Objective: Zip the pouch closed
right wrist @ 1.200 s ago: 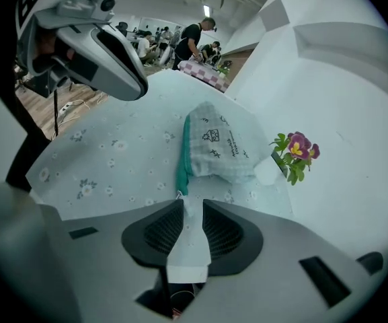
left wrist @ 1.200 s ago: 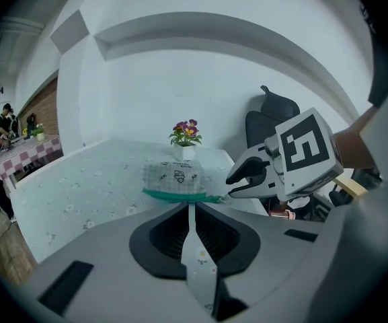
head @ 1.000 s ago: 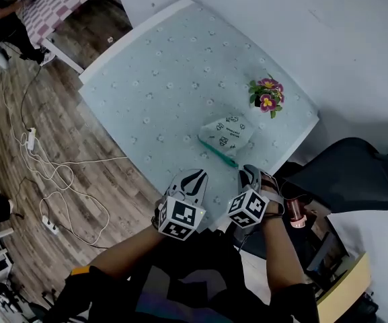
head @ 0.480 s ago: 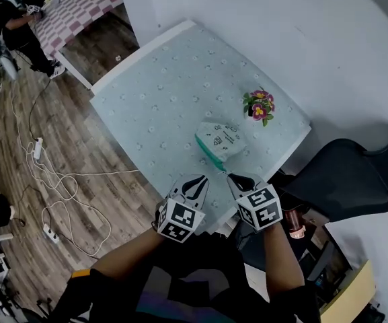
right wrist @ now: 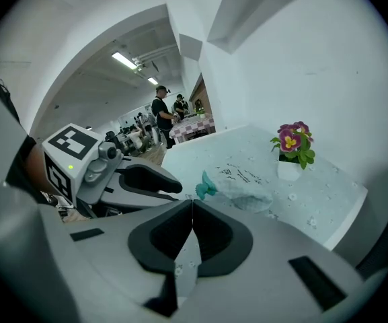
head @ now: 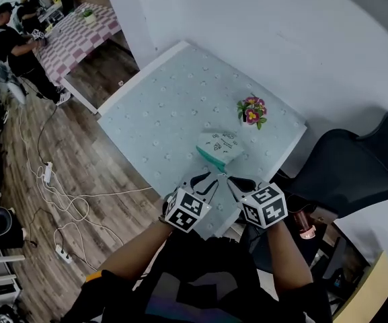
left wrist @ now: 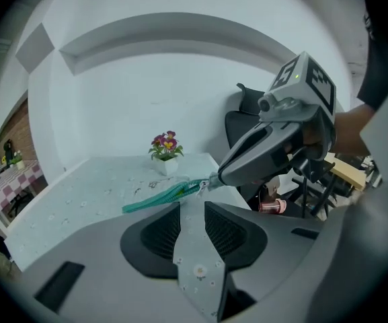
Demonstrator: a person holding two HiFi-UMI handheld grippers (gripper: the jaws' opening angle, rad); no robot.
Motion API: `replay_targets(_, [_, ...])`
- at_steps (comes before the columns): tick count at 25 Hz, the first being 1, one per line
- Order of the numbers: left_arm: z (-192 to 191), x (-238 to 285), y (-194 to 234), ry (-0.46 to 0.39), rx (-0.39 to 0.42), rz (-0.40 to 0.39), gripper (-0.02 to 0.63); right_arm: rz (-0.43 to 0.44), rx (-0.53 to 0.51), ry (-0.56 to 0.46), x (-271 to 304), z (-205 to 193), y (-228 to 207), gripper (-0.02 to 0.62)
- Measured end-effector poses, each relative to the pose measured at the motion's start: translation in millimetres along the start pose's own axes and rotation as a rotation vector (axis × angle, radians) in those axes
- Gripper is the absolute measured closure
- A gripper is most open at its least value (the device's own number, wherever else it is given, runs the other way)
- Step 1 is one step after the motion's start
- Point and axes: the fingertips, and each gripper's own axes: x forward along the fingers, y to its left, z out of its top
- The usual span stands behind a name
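Both the left gripper point(head: 206, 180) and right gripper point(head: 232, 180) hovered at the near edge of the worktop point(head: 160, 113) in the head view, the pouch point(head: 222, 144) just beyond. Left gripper view: jaws stood apart, empty, near the teal zipper point(left wrist: 160, 196). Right gripper view: jaws pressed together on the zipper pull point(right wrist: 191, 196).

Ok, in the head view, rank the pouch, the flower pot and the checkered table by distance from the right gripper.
1. pouch, just ahead of the right gripper, at its tips.
2. flower pot, beyond the pouch, near the wall.
3. checkered table, far across the room, upper left.
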Motion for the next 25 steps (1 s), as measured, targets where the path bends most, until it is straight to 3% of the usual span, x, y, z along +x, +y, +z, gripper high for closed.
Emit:
replay_targets(11, [16.7,13.0,-5.4,-0.017,0.047,-0.071,0.504,-0.016,0.008,-0.008,-1.3,3.0,3.9,0.574])
replay_targets(13, [18.8,13.5,-6.4,-0.018,0.076,-0.074,0.562,-0.021,0.01,-0.01,-1.8,4.1,3.3,0.574])
replay_targets(16, [18.4,12.7,-6.8,-0.019,0.104,-0.077,0.592,-0.038,0.016,-0.014,-3.6,3.6,-0.4,0.575])
replay_targets(25, [13.3,22.0,22.5,0.01,0.029,-0.068,0.592,-0.064,0.045,-0.035,-4.5,7.2,-6.9,0.576])
